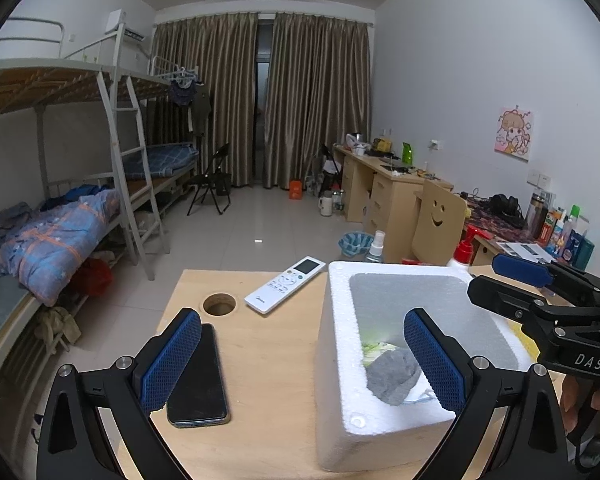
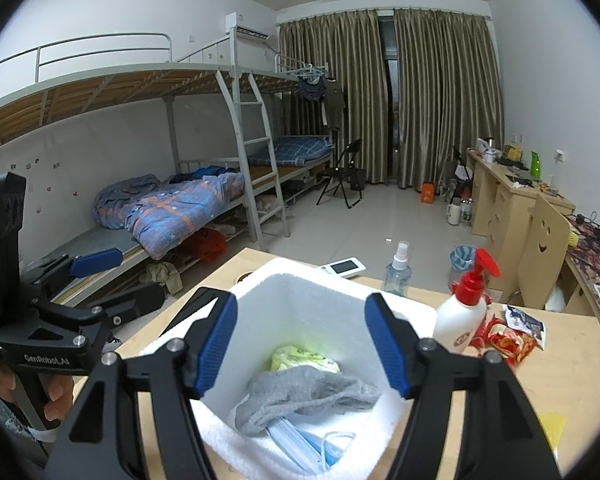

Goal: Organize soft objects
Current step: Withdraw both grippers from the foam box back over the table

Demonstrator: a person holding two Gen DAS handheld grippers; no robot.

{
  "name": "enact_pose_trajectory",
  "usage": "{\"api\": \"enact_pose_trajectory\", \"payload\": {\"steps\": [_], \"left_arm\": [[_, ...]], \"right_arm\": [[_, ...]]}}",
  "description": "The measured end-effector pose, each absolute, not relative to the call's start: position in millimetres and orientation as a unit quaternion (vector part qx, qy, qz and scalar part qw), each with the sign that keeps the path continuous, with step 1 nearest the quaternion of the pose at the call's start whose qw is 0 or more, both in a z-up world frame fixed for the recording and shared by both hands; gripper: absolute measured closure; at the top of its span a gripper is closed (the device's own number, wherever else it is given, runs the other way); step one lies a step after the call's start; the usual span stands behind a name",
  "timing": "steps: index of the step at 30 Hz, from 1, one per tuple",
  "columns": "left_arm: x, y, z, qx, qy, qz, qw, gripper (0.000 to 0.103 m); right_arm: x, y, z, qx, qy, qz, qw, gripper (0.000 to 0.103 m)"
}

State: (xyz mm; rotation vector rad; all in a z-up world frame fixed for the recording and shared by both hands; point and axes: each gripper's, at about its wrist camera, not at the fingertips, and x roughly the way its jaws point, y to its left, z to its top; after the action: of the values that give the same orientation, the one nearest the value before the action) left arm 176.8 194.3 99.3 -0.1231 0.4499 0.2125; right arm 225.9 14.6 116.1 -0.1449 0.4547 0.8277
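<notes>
A white foam box (image 1: 340,360) (image 2: 268,292) stands on the wooden table. Inside it lie a grey sock (image 2: 304,394) (image 1: 392,376), a blue face mask (image 2: 308,446) under the sock, and a green-and-white soft item (image 2: 300,360) (image 1: 374,348) behind it. My right gripper (image 2: 300,346) hangs open over the box with nothing between its fingers; it also shows at the right (image 1: 500,278) of the left wrist view. My left gripper (image 1: 300,364) is open above the box's left wall, holding nothing; it appears again at the left (image 2: 112,276) of the right wrist view.
A black phone (image 1: 198,380), a white remote (image 1: 286,284) and a round hole (image 1: 219,304) sit on the table left of the box. A clear spray bottle (image 2: 398,270), a red-pump lotion bottle (image 2: 462,312), red snack packets (image 2: 508,338) and a yellow sponge (image 2: 554,424) lie to the right.
</notes>
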Motion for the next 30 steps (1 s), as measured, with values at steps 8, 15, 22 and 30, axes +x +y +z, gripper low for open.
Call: {"api": "enact_pose_trajectory", "payload": {"steps": [8,15,22,30], "left_arm": [[160,176,108,-0.05,0.214,0.102,0.97,0.001],[139,158,118,-0.047,0.205,0.096,0.973,0.001],[113,139,127,-0.043,0.193,0.091,0.976,0.001],[84,119,135,-0.034,0.18,0.083,0.98,0.001]], "right_arm": [[209,-12,126,-0.05,0.204,0.39,0.897,0.0],[189,-35,132,-0.043,0.191,0.379,0.904,0.0],[162,-53,138,-0.051,0.174,0.366,0.913,0.0],[129,-75,139,-0.052,0.156,0.354,0.921,0.0]]}}
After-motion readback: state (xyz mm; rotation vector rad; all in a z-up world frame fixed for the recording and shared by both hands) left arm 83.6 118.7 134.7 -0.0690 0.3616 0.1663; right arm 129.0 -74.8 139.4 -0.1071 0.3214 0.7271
